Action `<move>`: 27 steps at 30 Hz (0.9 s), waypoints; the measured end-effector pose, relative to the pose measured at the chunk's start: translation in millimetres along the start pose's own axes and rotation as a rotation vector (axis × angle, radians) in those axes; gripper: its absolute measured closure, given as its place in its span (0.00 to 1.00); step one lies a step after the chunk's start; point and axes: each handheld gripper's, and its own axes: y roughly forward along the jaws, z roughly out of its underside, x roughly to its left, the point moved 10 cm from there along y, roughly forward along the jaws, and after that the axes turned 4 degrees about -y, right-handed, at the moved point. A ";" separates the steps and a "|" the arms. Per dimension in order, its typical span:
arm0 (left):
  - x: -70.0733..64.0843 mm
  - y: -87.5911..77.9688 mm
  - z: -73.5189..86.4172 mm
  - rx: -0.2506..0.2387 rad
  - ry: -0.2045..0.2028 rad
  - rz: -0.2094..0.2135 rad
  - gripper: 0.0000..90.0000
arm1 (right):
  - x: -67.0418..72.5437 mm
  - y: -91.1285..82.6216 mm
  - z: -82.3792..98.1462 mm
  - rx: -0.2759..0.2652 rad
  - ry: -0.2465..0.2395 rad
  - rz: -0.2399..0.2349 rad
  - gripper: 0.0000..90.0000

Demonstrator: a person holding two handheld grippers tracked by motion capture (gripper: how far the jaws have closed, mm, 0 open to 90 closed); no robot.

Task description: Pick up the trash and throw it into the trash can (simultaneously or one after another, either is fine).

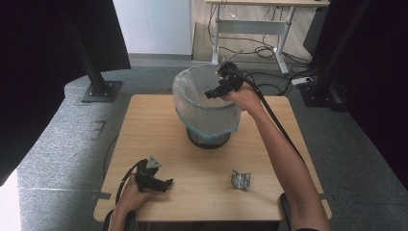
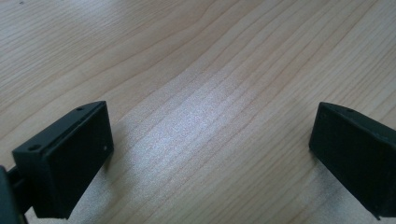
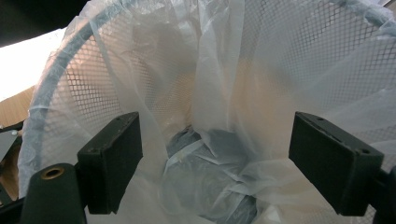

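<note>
Directly beneath the right gripper point(image 1: 217, 91) stands a mesh bin point(image 1: 208, 137) lined with a clear plastic bag point(image 3: 219, 70); its jaws are spread apart with nothing between them. Down in the bag, below those jaws, lies a crumpled silvery wad point(image 3: 210, 182). Another foil ball point(image 1: 240, 179) sits on the table point(image 1: 159, 120), right of the left gripper point(image 1: 166, 184), which rests released and empty.

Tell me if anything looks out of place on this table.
One crumpled silvery wad lies loose on the light wooden table, apart from the mesh wastebasket with a clear plastic liner. The liner hangs unevenly, its blue edge sagging lower at the front.
</note>
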 end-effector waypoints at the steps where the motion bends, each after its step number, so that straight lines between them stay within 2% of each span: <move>1: 0.0 0.0 0.0 0.000 0.000 0.000 0.00 | 0.2 -0.5 -0.1 -0.002 -0.003 0.000 0.18; 9: -0.2 0.1 0.0 0.000 -0.001 0.001 0.00 | 2.0 -10.7 -1.7 -0.017 -0.014 -0.001 0.18; 14: -0.2 0.0 0.1 0.001 0.000 0.002 0.00 | 4.8 -19.6 -2.1 -0.023 -0.011 -0.017 0.17; 27: -0.3 0.1 0.0 0.000 -0.002 0.002 0.00 | -0.6 -43.1 6.1 -0.050 -0.018 0.010 0.14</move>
